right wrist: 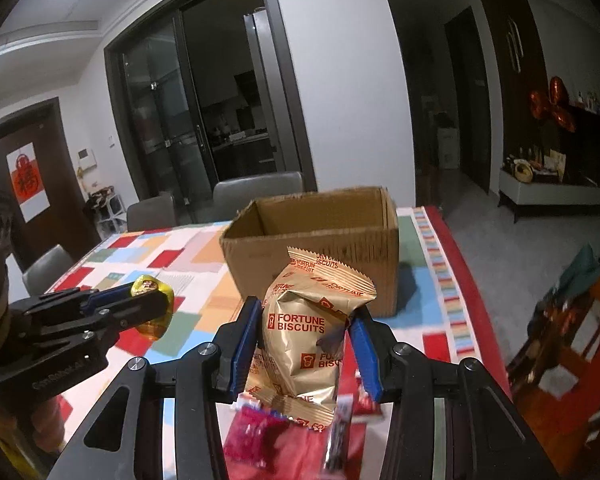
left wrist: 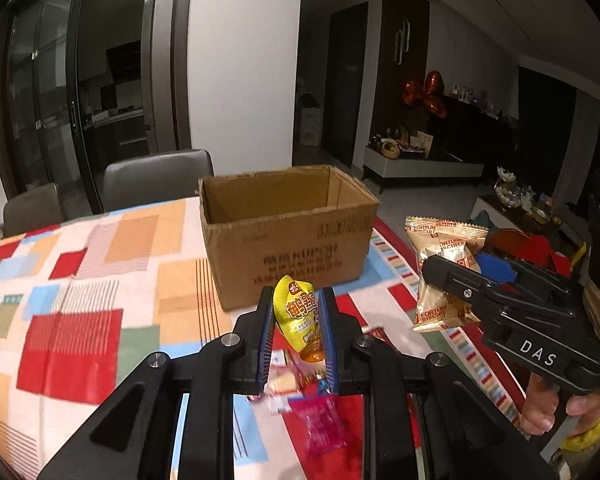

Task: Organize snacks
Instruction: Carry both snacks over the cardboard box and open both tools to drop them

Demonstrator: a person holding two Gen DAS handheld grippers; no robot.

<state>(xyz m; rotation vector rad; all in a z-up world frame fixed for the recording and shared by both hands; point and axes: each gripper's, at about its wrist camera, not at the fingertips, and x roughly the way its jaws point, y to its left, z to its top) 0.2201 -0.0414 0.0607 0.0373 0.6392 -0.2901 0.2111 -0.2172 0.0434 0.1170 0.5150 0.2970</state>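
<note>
An open cardboard box [left wrist: 288,236] stands on the patchwork tablecloth, also in the right wrist view [right wrist: 316,256]. My left gripper [left wrist: 296,320] is shut on a yellow snack packet [left wrist: 298,316], held above the table in front of the box; it also shows in the right wrist view [right wrist: 152,308]. My right gripper [right wrist: 304,336] is shut on a gold Fortune Biscuits packet [right wrist: 304,328], held up near the box's front right; the packet shows in the left wrist view [left wrist: 444,276].
Loose snacks, a pink packet [left wrist: 320,420] among them, lie on the table [left wrist: 80,320] beneath the grippers. Grey chairs [left wrist: 156,178] stand behind the table. The table's right edge [right wrist: 464,280] drops to the floor.
</note>
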